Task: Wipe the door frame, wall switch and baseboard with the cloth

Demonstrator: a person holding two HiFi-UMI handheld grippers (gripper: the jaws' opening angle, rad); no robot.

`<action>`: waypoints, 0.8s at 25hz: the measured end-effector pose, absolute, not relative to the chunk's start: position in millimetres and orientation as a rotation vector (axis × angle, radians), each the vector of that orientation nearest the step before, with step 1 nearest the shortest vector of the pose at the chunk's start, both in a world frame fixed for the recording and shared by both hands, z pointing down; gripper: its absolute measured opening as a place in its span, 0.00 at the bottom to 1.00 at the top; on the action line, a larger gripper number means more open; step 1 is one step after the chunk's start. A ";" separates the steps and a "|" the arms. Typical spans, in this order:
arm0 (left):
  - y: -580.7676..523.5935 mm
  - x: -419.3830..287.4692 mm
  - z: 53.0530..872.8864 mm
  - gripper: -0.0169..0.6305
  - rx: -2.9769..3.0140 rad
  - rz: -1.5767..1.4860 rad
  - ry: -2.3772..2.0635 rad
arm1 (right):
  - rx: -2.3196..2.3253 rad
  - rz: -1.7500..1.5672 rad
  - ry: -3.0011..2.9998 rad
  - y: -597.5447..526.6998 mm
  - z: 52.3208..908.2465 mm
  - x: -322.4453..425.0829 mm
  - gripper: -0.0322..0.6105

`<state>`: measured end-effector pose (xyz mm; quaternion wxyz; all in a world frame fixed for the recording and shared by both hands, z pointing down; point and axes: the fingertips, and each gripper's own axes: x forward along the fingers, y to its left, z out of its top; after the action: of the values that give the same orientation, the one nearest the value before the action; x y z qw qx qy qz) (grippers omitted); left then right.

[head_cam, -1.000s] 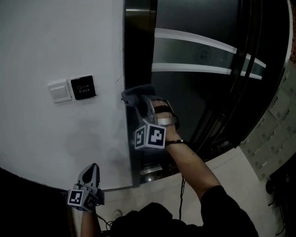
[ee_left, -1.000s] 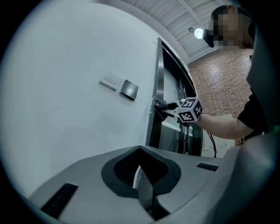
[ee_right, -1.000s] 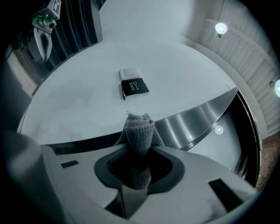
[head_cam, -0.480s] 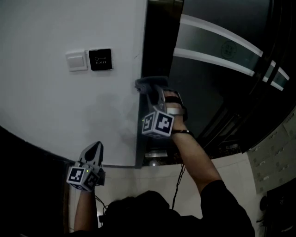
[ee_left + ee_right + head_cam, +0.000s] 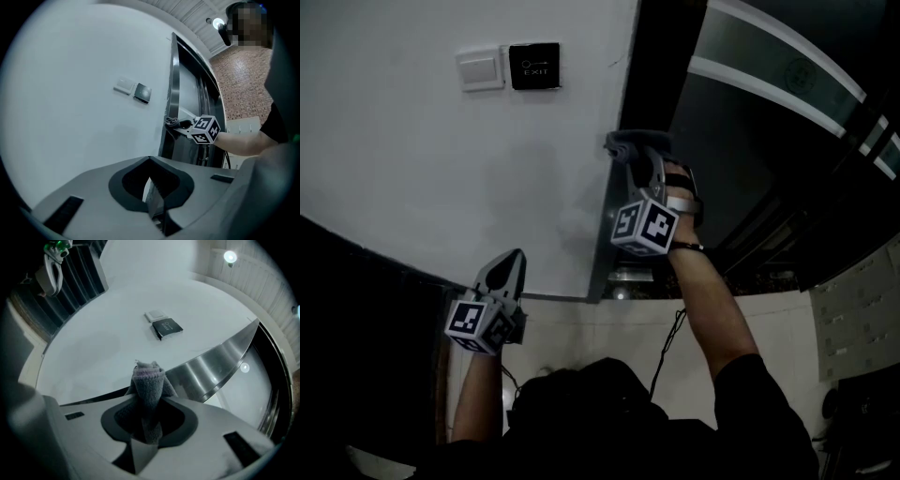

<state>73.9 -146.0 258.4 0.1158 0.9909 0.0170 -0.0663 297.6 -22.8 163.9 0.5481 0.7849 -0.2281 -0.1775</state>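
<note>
My right gripper (image 5: pixel 636 155) is shut on a grey cloth (image 5: pixel 628 142) and holds it against the edge of the dark metal door frame (image 5: pixel 652 84), below the level of the switch. In the right gripper view the cloth (image 5: pixel 149 383) sticks out bunched between the jaws, in front of the shiny frame (image 5: pixel 218 364). The white wall switch (image 5: pixel 480 68) and a black exit button (image 5: pixel 534 66) sit on the white wall to the left. My left gripper (image 5: pixel 510 262) hangs shut and empty near the wall's foot, beside a dark band (image 5: pixel 384 272).
Glass door panels with pale stripes (image 5: pixel 769 84) stand right of the frame. Pale floor tiles (image 5: pixel 581 328) run along the wall's foot, and a cable (image 5: pixel 667 352) hangs beside my right arm. In the left gripper view a brick wall (image 5: pixel 239 84) rises behind the door.
My right gripper has slid the cloth down the door frame, from about switch height to well below it. The left gripper has stayed low by the wall.
</note>
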 end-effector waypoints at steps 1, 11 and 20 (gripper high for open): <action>-147.5 74.4 260.0 0.03 2.899 -0.188 0.052 | 1.862 -0.413 -0.540 -22.6 168.4 297.7 0.19; -151.6 72.5 271.9 0.03 2.905 -0.139 0.076 | 1.860 -0.357 -0.554 -21.5 219.6 298.5 0.19; -150.3 64.7 293.1 0.03 2.898 -0.058 0.073 | 1.844 -0.281 -0.592 -22.5 269.9 299.3 0.19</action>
<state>64.7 -150.3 293.1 0.1207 0.9922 0.0249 -0.0199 299.3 -22.5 269.9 0.5585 0.7816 -0.2510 -0.1192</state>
